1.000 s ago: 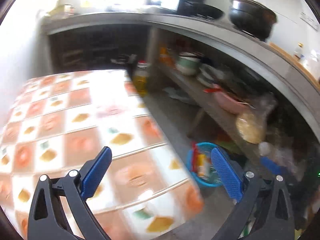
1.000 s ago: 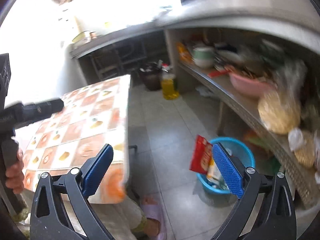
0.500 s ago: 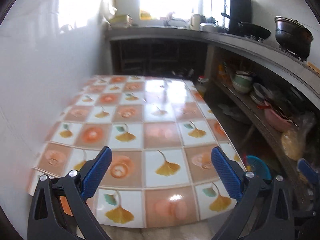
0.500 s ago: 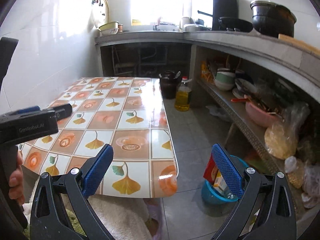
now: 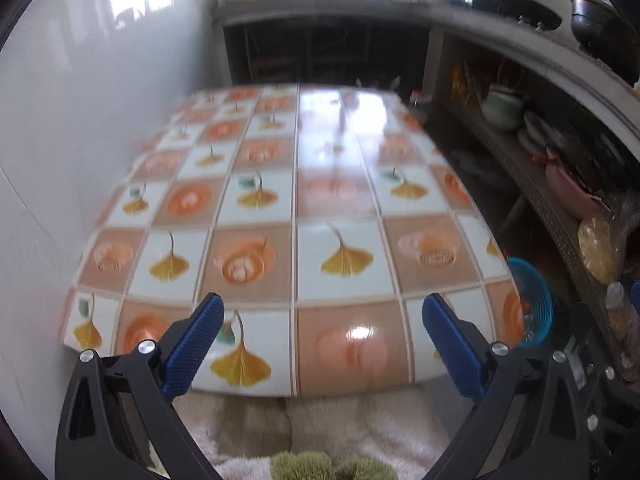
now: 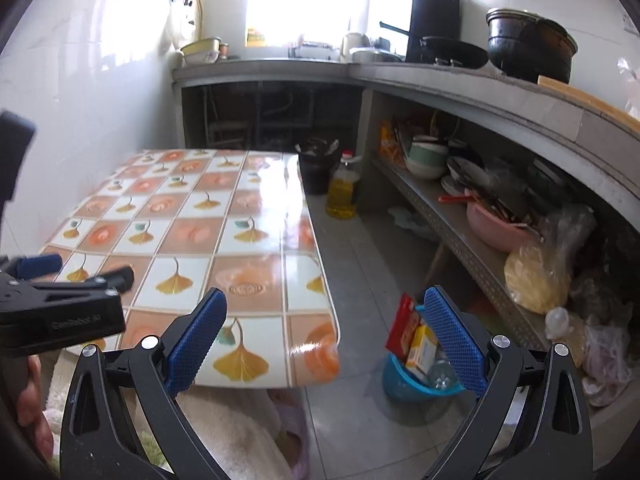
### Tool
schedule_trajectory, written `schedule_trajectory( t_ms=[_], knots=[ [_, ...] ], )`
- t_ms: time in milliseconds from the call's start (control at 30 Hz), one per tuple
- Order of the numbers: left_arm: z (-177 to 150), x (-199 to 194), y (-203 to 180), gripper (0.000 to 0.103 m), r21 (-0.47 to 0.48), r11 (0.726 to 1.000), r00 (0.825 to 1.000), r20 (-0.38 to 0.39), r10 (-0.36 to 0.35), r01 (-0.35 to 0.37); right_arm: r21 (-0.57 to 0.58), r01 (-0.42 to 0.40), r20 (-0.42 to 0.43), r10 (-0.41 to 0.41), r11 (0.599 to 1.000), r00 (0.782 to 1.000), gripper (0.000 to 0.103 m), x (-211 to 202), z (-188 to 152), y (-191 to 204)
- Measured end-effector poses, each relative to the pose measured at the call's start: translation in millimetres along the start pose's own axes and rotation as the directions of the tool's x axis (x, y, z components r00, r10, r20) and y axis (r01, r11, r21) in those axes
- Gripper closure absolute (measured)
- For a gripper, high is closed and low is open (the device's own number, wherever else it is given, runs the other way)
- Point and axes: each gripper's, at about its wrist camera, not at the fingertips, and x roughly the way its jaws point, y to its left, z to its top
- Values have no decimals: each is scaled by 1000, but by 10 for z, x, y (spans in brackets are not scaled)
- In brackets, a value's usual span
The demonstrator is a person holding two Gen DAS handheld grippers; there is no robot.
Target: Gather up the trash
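Note:
A blue waste basket (image 6: 412, 380) stands on the floor right of the table, holding a red wrapper (image 6: 400, 326), a yellow box (image 6: 420, 350) and a clear bottle. It also shows in the left wrist view (image 5: 534, 296). The table (image 5: 304, 208) has a tiled orange and white cover with leaf prints; no loose items show on it. My left gripper (image 5: 320, 340) is open and empty over the table's near edge. My right gripper (image 6: 326, 338) is open and empty, between the table's right corner and the basket. The left gripper also shows in the right wrist view (image 6: 60, 304).
A concrete counter (image 6: 460, 80) with pots runs along the back and right. Its lower shelf (image 6: 460, 224) holds bowls, a pink basin and bagged food. An oil bottle (image 6: 342, 188) and a dark bucket (image 6: 316, 168) stand on the floor. A white wall (image 5: 60, 160) lies left.
Both grippers have swung left from the basket and shelf side to face the table. Both stay open and empty.

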Motion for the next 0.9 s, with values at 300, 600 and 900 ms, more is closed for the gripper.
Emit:
schedule_trajectory(
  t_ms=[300,600,900],
  knots=[
    [-158,76,-96,6,28,1000,998,-67,1,1,28,22,-129,-19,999,991,8,194,-97,-109],
    [-200,87,-237,6,87,996,996,-84,-4,11,39,16,-166,-9,999,986,8,234,-120,-202],
    [-190,78,-317,6,114,993,997,-82,1,9,61,27,-183,-15,998,983,8,250,-145,-336]
  ],
)
